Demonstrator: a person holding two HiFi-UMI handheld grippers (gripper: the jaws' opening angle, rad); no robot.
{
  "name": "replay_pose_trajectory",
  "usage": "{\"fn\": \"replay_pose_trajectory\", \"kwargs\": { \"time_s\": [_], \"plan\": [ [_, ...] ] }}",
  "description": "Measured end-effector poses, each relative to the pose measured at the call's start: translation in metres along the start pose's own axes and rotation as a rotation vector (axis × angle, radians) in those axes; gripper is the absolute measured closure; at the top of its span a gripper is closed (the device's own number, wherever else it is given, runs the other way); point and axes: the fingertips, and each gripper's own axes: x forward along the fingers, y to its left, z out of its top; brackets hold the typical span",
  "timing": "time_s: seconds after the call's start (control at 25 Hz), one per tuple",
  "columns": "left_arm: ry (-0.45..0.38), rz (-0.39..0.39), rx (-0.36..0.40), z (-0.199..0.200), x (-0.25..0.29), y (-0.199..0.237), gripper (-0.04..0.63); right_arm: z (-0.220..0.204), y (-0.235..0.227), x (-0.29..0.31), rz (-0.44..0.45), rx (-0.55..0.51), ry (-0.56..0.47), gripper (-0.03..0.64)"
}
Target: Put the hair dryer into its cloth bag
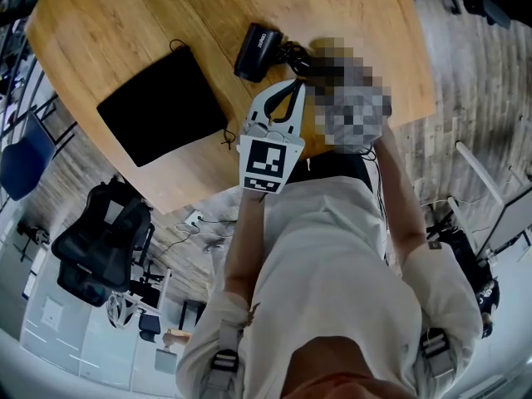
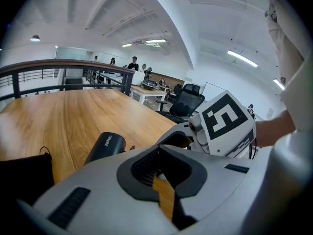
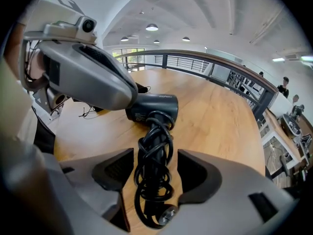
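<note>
While the black hair dryer lies on its side on the wooden bench, its handle, wrapped in a coil of black cord, runs back between the jaws of the right claw. Those jaws stand wide, with a gap of bare wood on each side of the coil, so the pads press on nothing. The plug lies at the near end of the bundle, at six o'clock in the right gripper view, and the dryer's barrel sits at twelve o'clock.

From the head view the left claw hangs just beside the cord, at about five o'clock from the dryer. It is drawn together at the tips and empty, with only a thin sliver of bench showing between its jaws. Its marker cube sits at six o'clock over the bench edge.

At eight o'clock from the dryer, well apart from it, the black cloth bag lies flat on the bench, its drawstring trailing at its four o'clock corner. A black office chair stands on the floor below, at seven o'clock from the bag.
</note>
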Motion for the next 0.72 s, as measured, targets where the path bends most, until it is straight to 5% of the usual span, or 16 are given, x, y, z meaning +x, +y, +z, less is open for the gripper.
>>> {"fn": "replay_pose_trajectory", "kwargs": {
  "time_s": [0.72],
  "plan": [
    [-0.010, 0.027, -0.028, -0.006, -0.008, 0.009, 0.575, -0.005, 0.002, 0.014, 0.041, -0.024, 0.048, 0.365]
  ]
}}
